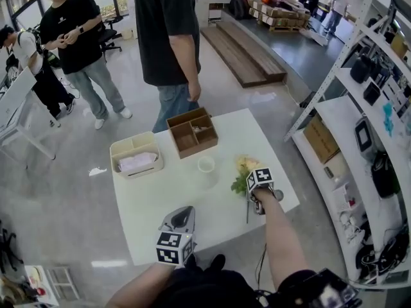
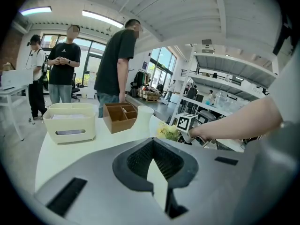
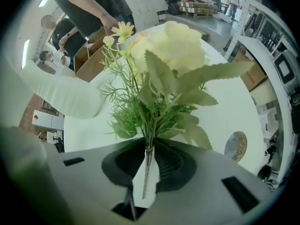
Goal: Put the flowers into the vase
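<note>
The bunch of pale yellow flowers (image 1: pixel 244 167) with green leaves lies low over the white table's (image 1: pixel 167 197) right part. My right gripper (image 1: pixel 259 197) points steeply down over it. In the right gripper view the blooms (image 3: pixel 173 46) fill the middle and the thin stem runs between the pads, with the right gripper (image 3: pixel 149 146) shut on it. The white vase (image 1: pixel 206 165) stands upright just left of the flowers, and it also shows in the left gripper view (image 2: pixel 144 114). My left gripper (image 1: pixel 182 215) hovers near the table's front edge, shut (image 2: pixel 151 142), nothing in it.
A cream basket (image 1: pixel 136 154) holding a cloth and a brown wooden organizer (image 1: pixel 192 132) stand at the table's far side. A person (image 1: pixel 168 43) stands right behind them. A small round disc (image 3: pixel 236 146) lies by the right edge. White shelving (image 1: pixel 359 140) runs along the right.
</note>
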The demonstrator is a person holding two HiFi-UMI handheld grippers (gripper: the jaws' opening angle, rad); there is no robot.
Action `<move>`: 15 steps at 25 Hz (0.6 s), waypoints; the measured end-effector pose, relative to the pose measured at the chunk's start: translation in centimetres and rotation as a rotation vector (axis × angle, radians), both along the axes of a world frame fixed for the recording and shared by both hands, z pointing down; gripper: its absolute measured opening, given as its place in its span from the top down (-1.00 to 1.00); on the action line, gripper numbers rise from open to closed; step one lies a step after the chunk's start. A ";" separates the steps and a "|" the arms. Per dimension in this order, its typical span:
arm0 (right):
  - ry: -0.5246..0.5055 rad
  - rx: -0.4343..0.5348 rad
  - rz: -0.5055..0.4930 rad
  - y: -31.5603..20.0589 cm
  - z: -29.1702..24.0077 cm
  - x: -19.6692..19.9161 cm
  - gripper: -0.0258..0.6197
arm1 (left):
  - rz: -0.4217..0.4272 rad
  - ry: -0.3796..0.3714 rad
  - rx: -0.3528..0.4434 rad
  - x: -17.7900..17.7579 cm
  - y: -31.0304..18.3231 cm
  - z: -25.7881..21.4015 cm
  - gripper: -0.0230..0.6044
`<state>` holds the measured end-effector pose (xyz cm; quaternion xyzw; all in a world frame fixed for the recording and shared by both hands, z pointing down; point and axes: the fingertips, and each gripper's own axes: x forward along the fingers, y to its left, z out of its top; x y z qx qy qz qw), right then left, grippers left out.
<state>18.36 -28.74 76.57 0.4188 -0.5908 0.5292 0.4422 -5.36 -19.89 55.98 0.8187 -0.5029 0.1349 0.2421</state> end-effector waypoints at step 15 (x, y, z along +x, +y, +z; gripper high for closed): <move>-0.040 0.250 0.063 -0.4 -5.0 0.4 0.82 | 0.028 0.019 0.036 1.8 0.0 -1.2 0.92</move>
